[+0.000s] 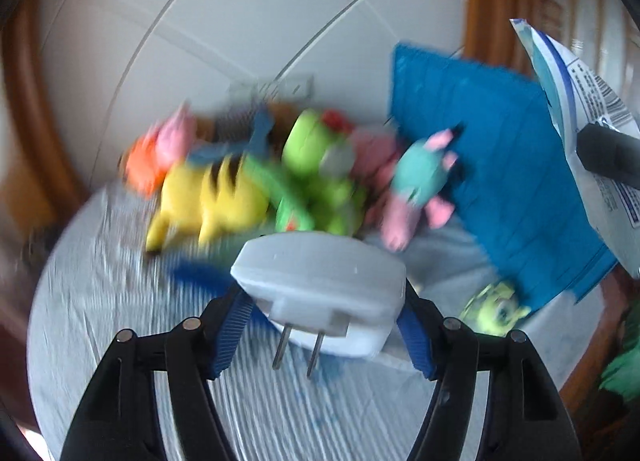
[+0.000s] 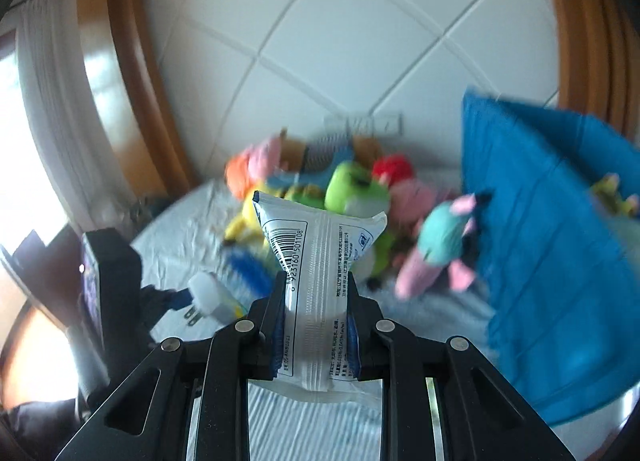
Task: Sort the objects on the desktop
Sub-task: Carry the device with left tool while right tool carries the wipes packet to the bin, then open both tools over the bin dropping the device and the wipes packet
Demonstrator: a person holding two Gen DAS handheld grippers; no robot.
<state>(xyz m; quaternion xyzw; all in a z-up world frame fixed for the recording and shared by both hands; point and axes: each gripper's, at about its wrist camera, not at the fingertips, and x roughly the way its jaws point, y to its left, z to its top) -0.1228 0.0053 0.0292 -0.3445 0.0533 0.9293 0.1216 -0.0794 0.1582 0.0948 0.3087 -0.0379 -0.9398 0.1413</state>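
White plastic, a two-pin plug adapter [image 1: 320, 285] sits clamped across its width between the blue-padded fingers of the left gripper [image 1: 324, 335], pins pointing back toward the camera, held above the pale striped cloth [image 1: 100, 301]. The right gripper [image 2: 316, 325] is closed on a white-and-blue sealed packet [image 2: 320, 277] that stands upright with its barcode showing. Beyond both lie a blurred heap of plush toys [image 1: 256, 177] and a blue fabric bin [image 1: 492, 181] at the right. The adapter's smooth rounded shell is pinched near one end, so in my judgement a quick swing could twist it out; the soft packet could likewise slide down through its pads.
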